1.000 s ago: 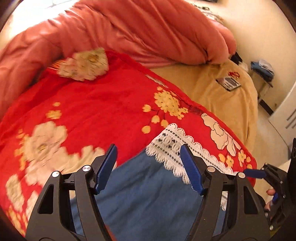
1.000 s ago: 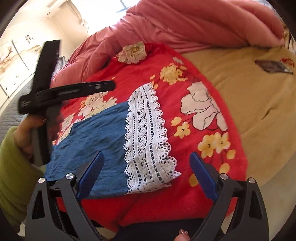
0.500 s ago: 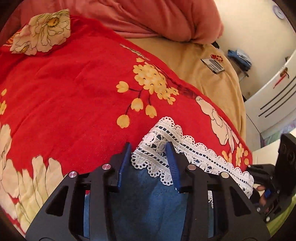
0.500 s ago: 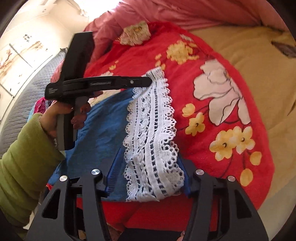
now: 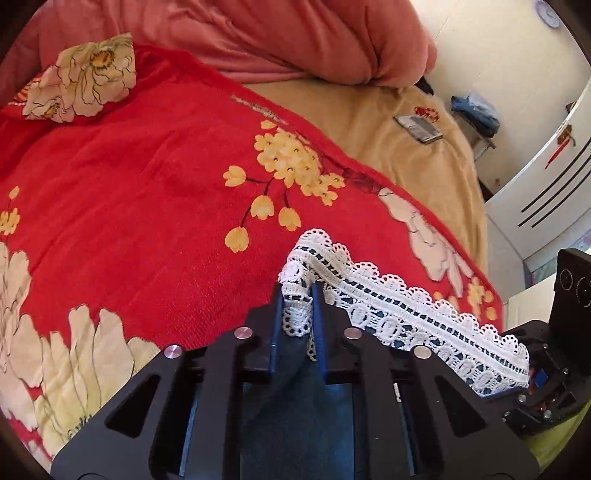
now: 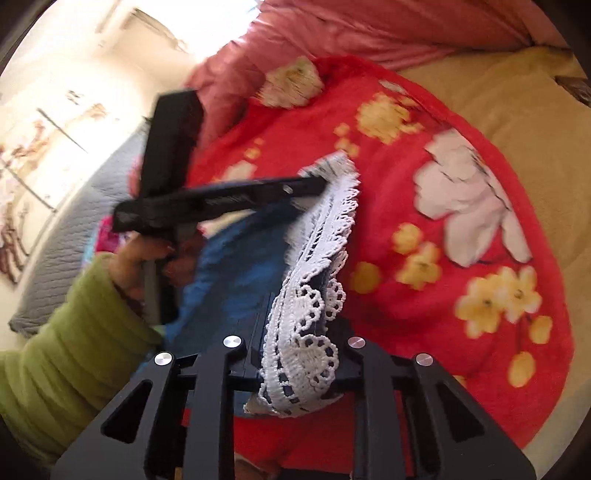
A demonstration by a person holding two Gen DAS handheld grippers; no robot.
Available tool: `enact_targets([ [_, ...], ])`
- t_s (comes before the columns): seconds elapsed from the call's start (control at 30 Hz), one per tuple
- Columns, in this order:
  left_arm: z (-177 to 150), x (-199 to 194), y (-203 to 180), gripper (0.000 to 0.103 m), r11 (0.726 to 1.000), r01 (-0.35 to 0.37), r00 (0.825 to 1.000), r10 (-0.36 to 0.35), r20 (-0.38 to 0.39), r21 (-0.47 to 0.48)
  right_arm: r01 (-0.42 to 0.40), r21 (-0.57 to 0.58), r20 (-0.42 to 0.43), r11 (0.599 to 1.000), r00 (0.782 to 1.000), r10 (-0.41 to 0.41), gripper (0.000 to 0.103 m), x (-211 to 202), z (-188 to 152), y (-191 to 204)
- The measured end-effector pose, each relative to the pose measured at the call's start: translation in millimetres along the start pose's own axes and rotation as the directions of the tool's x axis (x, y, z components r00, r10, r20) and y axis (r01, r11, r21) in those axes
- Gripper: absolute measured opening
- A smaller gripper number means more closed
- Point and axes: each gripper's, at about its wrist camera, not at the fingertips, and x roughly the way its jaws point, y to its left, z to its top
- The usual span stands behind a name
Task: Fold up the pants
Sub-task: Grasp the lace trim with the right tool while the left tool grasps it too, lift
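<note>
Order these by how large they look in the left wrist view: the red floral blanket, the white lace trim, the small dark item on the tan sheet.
1. red floral blanket, by far the largest.
2. white lace trim, though nearness to the camera enlarges it.
3. small dark item on the tan sheet, farthest away, so its true size is unsure.

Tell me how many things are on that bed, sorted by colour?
Red: 1, the blanket
Pink: 1, the quilt
Tan: 1, the sheet
Blue with white lace: 1, the pants, held at both ends by the left gripper and right gripper
Dark: 1, a flat packet
Total: 5
</note>
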Motion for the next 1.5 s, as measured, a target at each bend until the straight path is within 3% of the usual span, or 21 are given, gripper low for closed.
enact_targets([
  [0.17,-7,-37,6,0.008,0.998,0.052,0.996,-0.050,0.078,-0.032,-0.024,-0.075,0.048,0.997,0.998,0.028,0.019,-2,-3,36],
  [0.37,-33,-104,24,0.008,0.995,0.070,0.978,-0.056,0.199,-0.068,-0.060,-0.191,0.069,0.980,0.995,0.075,0.019,2,-3,93],
  [0.53,-69,-143,48,0.008,0.988,0.068,0.966,-0.029,0.258,-0.141,-0.091,-0.297,0.028,0.951,0.994,0.104,0.019,23,-12,142],
  [0.73,-114,-167,80,0.008,0.972,0.009,0.963,0.055,0.262,-0.236,-0.086,-0.381,-0.068,0.921,0.996,0.065,0.019,74,-33,178],
  [0.83,-137,-181,105,0.013,0.930,0.020,0.955,0.091,0.283,-0.367,-0.025,-0.454,-0.099,0.891,0.995,-0.022,0.019,101,-50,190],
  [0.93,-167,-200,125,0.022,0.882,0.102,0.934,0.075,0.350,-0.460,0.002,-0.519,-0.110,0.855,0.992,-0.069,0.019,115,-65,202],
  [1.07,-203,-200,147,0.036,0.804,0.229,0.905,0.031,0.424,-0.548,0.064,-0.636,-0.078,0.769,0.986,-0.146,0.022,128,-84,223],
  [1.13,-215,-193,153,0.041,0.785,0.265,0.898,0.011,0.440,-0.560,0.095,-0.705,-0.058,0.702,0.980,-0.190,0.025,135,-98,236],
  [1.23,-225,-179,162,0.054,0.734,0.352,0.887,-0.062,0.458,-0.581,0.107,-0.747,-0.059,0.656,0.973,-0.225,0.031,145,-114,244],
  [1.27,-226,-176,164,0.057,0.729,0.353,0.890,-0.069,0.451,-0.586,0.102,-0.756,-0.061,0.646,0.972,-0.225,0.040,148,-121,246],
  [1.37,-227,-166,167,0.057,0.723,0.333,0.907,-0.068,0.417,-0.606,0.109,-0.775,-0.045,0.622,0.973,-0.227,0.051,152,-133,252],
  [1.5,-223,-164,162,0.057,0.740,0.296,0.918,-0.047,0.393,-0.604,0.086,-0.777,-0.042,0.623,0.981,-0.188,0.057,141,-138,253],
])
